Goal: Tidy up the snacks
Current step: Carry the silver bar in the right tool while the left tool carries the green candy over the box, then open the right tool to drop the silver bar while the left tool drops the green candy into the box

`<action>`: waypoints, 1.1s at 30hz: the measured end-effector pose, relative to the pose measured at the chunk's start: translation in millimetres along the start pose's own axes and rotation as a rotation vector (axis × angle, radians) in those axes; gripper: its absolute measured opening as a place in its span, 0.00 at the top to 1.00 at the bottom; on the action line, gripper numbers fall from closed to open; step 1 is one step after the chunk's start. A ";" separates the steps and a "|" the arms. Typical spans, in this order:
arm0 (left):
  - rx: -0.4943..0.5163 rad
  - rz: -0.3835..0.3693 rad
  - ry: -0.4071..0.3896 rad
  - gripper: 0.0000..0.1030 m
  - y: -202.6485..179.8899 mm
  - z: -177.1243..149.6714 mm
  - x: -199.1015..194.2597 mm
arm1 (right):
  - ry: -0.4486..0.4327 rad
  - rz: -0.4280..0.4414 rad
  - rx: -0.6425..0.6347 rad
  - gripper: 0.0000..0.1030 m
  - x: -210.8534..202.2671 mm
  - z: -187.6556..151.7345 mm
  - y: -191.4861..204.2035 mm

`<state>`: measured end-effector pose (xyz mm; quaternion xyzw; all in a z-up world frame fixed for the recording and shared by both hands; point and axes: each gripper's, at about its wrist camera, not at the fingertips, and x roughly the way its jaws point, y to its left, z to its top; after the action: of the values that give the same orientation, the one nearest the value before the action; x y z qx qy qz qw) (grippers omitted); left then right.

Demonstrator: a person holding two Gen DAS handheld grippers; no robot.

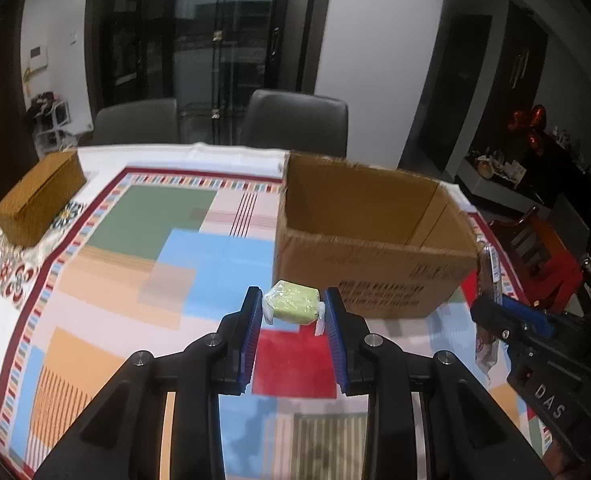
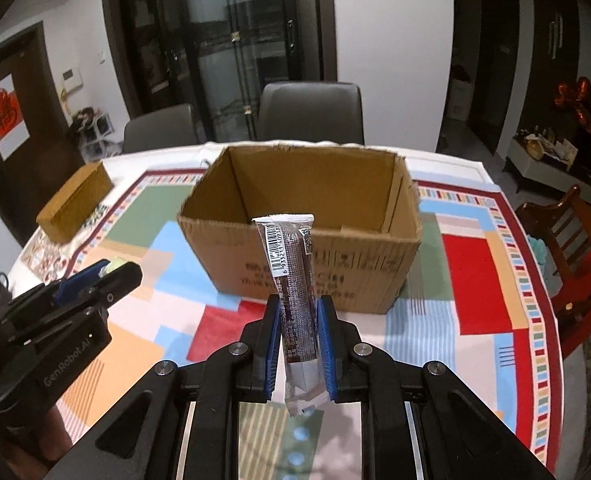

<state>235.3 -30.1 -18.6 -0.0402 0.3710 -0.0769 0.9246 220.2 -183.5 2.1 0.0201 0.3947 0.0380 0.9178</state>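
Holding one snack apiece, the two grippers hang above the patchwork-coloured tablecloth (image 1: 143, 240) in front of the open brown cardboard box (image 1: 369, 236). The left gripper (image 1: 294, 307) has its blue pads pressed against the ends of a small pale-green snack block in clear wrapping (image 1: 292, 303), which sits right at the fingertips, clear of the cloth. The right gripper (image 2: 298, 312) is clamped narrowly on a long dark-brown snack stick in a silver-edged wrapper with a barcode (image 2: 293, 276); the stick stands nearly upright between the jaws, its top reaching up across the near wall of the box in that view.

As for progress — the task looks to be at an early stage. What can be seen of the inside of the cardboard box shows bare walls and no snacks, though its floor is largely hidden behind the near wall, so I cannot say for certain it is empty. Both snacks are lifted but neither is over the opening yet. What is left, by my judgement, is carrying each one over the rim and letting go inside. No other loose snacks show on the cloth; a closed woven tan box (image 1: 39, 196) sits at the far left corner, well apart from the cardboard one.
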 end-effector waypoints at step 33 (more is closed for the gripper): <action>0.147 -0.118 -0.142 0.70 -44.6 88.0 47.2 | -0.219 -0.036 0.064 0.81 1.8 69.7 -28.6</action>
<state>324.9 -80.6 18.7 0.0004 0.2952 -0.1552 0.9428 273.5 -212.3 46.9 0.0465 0.2936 0.0064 0.9548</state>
